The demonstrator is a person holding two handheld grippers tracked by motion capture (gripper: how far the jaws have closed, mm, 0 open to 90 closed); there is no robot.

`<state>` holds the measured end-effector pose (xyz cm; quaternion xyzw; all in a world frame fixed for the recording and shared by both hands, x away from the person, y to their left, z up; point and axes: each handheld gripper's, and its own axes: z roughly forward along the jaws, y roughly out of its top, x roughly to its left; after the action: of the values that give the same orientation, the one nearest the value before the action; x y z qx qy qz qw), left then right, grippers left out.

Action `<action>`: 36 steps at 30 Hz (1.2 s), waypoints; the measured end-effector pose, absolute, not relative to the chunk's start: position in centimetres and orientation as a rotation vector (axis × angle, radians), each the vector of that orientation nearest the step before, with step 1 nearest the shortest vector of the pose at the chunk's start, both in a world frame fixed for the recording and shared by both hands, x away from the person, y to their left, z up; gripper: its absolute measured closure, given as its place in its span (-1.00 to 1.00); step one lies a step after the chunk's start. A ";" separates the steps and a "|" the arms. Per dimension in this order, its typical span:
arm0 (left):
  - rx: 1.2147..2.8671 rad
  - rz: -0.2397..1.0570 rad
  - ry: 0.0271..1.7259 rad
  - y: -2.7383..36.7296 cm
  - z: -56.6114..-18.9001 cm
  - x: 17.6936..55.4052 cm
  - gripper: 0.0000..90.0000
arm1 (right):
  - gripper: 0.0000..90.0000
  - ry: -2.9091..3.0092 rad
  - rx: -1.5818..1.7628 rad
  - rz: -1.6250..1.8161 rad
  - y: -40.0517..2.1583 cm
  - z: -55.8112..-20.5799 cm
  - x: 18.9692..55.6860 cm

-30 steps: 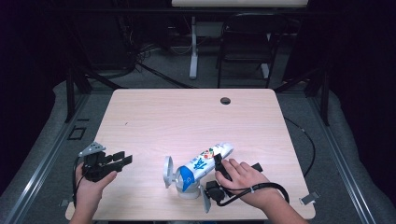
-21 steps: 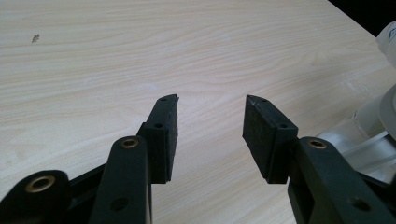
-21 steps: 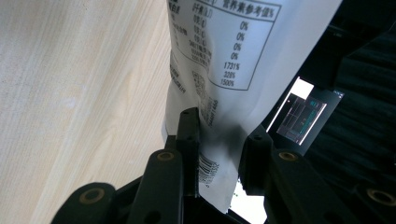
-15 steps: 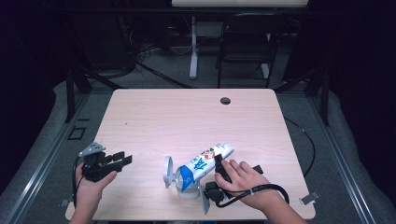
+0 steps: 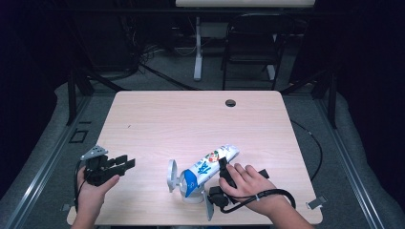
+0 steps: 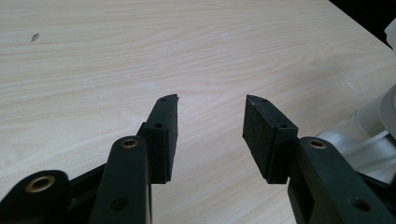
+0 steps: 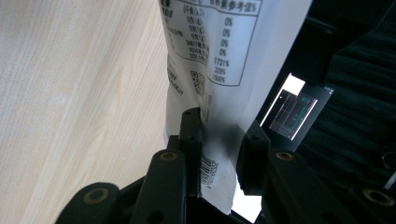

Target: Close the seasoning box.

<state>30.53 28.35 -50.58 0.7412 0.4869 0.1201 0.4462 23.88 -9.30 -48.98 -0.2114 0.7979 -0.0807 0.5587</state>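
High view: right tongs [image 5: 223, 168] closing further on packet [image 5: 210, 164]; hands unmoved.

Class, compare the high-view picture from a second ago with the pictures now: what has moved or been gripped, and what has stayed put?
The right gripper has just been closing its jaws on the white pouch, which sits between them. The pouch, both hands and the open left gripper lie where they were on the table.

White pouch [image 5: 210, 164] with blue lettering and black printed table; pale wood-grain tabletop [image 5: 191, 119]; black tools, left [image 5: 125, 163] and right [image 7: 218, 140].
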 end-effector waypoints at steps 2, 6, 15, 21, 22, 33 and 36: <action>1.835 0.297 1.207 28.3 -50.6 30.5 0.23 | 0.68 1.880 -0.498 -0.190 -9.3 -49.0 23.9; 1.837 0.297 1.206 28.3 -50.6 30.5 0.23 | 0.68 1.877 -0.500 -0.202 -9.2 -48.9 23.8; 1.838 0.294 1.208 28.3 -50.6 30.5 0.23 | 0.69 1.874 -0.502 -0.203 -9.2 -48.8 23.8; 1.835 0.296 1.207 28.4 -50.6 30.6 0.23 | 0.71 1.874 -0.501 -0.196 -9.1 -48.8 23.8; 1.835 0.296 1.207 28.4 -50.6 30.6 0.23 | 0.71 1.876 -0.500 -0.195 -9.1 -48.8 23.8; 1.837 0.293 1.211 28.3 -50.7 30.6 0.23 | 0.77 1.869 -0.500 -0.191 -9.1 -48.6 23.7; 1.837 0.294 1.211 28.3 -50.7 30.6 0.23 | 0.79 1.871 -0.503 -0.192 -9.1 -48.6 23.7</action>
<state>30.58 28.35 -50.72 0.7413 0.4885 0.1186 0.4448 23.70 -9.13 -48.56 -0.2134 0.7948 -0.0815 0.5623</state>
